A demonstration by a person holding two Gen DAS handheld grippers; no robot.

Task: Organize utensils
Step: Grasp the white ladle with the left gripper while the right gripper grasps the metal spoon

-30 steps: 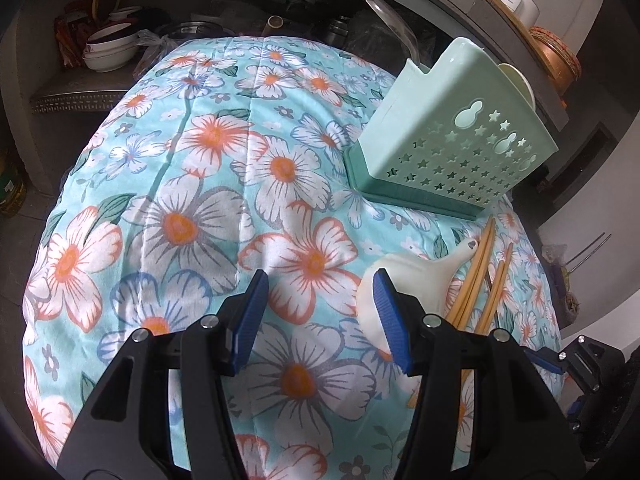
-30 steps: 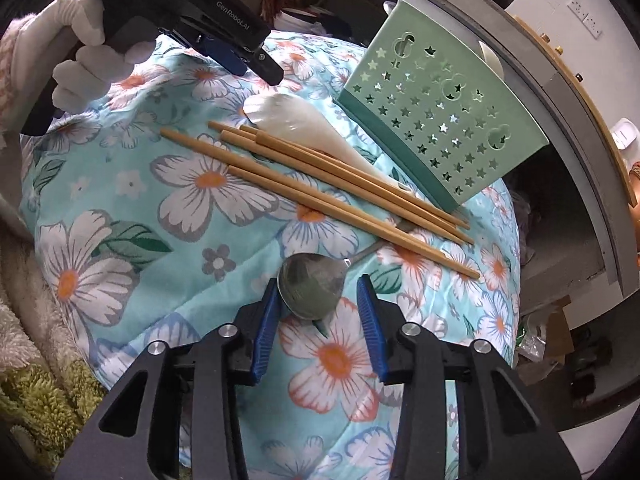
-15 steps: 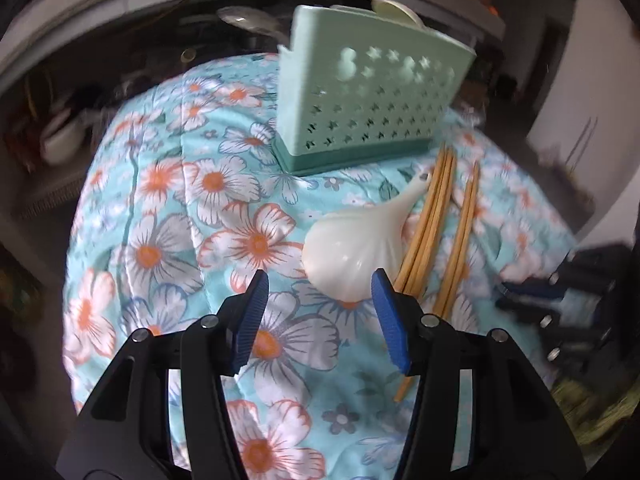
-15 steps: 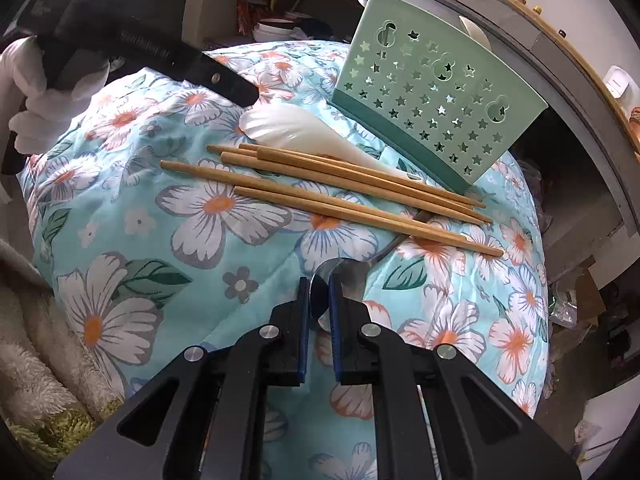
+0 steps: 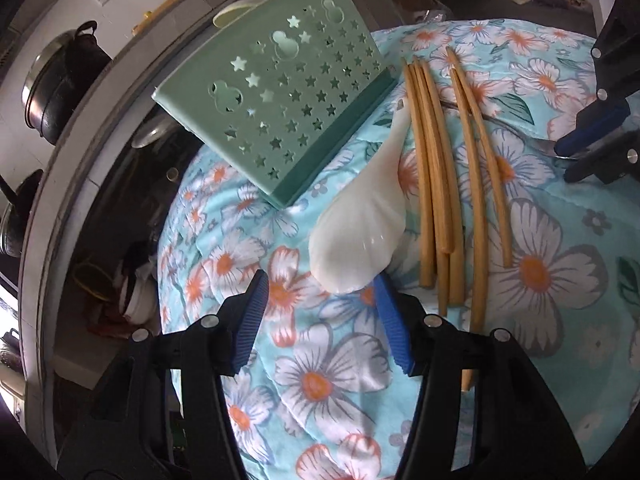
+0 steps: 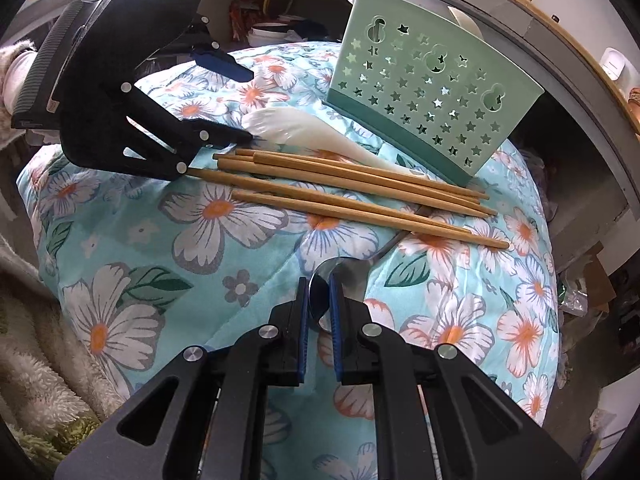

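R gripper (image 6: 319, 300) is clamped on the bowl of the metal spoon (image 6: 348, 276), whose handle runs under the chopsticks (image 6: 352, 188) on the floral cloth (image 6: 160, 240). L gripper (image 5: 320, 300) has fingers apart, straddling the wide end of the white rice paddle (image 5: 360, 236) w/o pinching it. Paddle lies betw. chopsticks & the green star-cut utensil holder (image 5: 288, 108), which stands upright at the cloth's far edge.
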